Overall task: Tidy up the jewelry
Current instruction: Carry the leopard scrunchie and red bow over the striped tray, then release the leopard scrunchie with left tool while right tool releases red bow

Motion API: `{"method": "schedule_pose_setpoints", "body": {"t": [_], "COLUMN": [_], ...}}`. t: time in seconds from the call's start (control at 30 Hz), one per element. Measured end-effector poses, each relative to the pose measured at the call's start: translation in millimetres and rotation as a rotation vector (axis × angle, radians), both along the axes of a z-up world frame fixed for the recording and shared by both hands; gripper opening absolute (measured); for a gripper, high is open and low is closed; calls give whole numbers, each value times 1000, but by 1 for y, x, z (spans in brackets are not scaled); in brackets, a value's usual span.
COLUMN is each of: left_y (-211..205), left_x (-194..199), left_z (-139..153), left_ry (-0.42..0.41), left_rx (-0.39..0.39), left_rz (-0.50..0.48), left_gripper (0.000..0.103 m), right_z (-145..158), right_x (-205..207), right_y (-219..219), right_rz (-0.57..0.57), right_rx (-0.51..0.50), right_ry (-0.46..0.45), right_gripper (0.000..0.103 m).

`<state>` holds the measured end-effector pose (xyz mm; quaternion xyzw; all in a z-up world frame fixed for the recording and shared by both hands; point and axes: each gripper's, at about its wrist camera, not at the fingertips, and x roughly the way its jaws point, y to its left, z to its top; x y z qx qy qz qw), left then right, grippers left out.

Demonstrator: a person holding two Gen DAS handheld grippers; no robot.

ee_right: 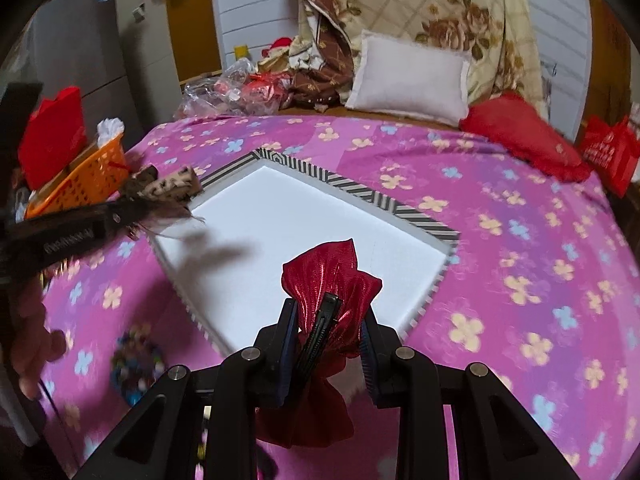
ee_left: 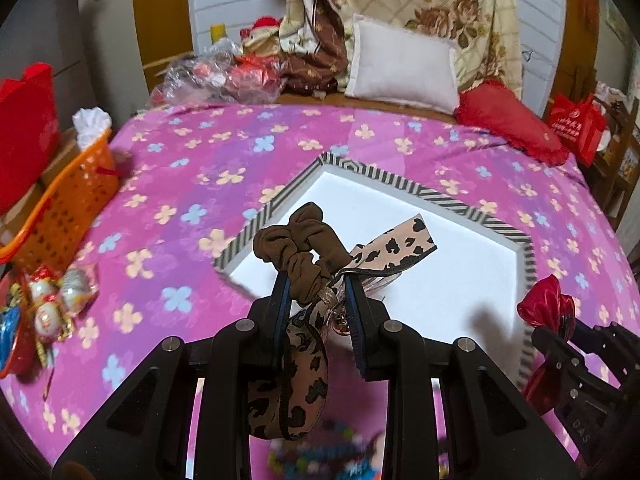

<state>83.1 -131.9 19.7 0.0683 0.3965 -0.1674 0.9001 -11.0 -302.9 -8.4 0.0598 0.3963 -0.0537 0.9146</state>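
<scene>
Looking along the left gripper (ee_left: 318,280), the two black fingers with blue pads are closed most of the way on a bundle of hair accessories: a brown gathered fabric scrunchie (ee_left: 298,246) bunched above the fingertips and a tan leopard-print ribbon bow (ee_left: 394,248) whose one tail sticks out to the right while another loop hangs down between the fingers. A small shiny bead shows in the knot. The bundle is held in the air over the near corner of a shallow white tray with a black-and-white striped rim (ee_left: 460,200), which lies on a pink bedspread with pale flower print (ee_left: 180,160). At the right edge the right gripper (ee_left: 538,328) carries something red. A blurred beaded item lies on the spread at the bottom edge.

From the right wrist view, the right gripper (ee_right: 330,326) is narrowed onto a shiny dark-red pleated fabric bow on a black clip (ee_right: 332,280); its folds fan out above the pads and hang below them. It sits over the tray's (ee_right: 360,188) near edge. The left gripper (ee_right: 140,208) with the leopard ribbon (ee_right: 172,186) is blurred at the left, over the tray's left corner.
</scene>
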Motion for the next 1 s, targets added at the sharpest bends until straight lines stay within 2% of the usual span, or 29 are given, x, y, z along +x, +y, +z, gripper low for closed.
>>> {"method": "schedule_pose_setpoints", "body": {"t": [0.23,0.37,0.43,0.5,0.63,0.77,0.87,0.9,1.0], "left_y": [-15,-19,-21,-22,-19,1,21,28,45], "left_x": [43,51,54,55,54,47,38,32,6], "left_z": [-49,-67,-75,-78,-73,-51,-35,-30,-18], "left_ry": [120,152,173,174,187,192,198,191,152], "left_rx": [35,54,62,60,23,-45,-101,-98,-73], "left_rz": [24,23,20,15,-14,-2,24,36,52], "left_gripper": [26,28,29,32,52,62,63,64,63], "right_z": [-36,-54,-58,-57,-39,-20,-7,-4,4], "right_x": [42,50,53,51,39,18,-4,-12,-35], "right_y": [-7,-8,-10,-10,-10,-5,2,5,14], "right_rz": [-11,-9,-15,-15,-14,-4,1,1,10], "right_rx": [1,5,0,13,13,2,-22,-29,-38], "right_ry": [67,103,114,103,64,40,9,-1,-22], "right_gripper": [27,29,39,60,63,64,71,74,76]}}
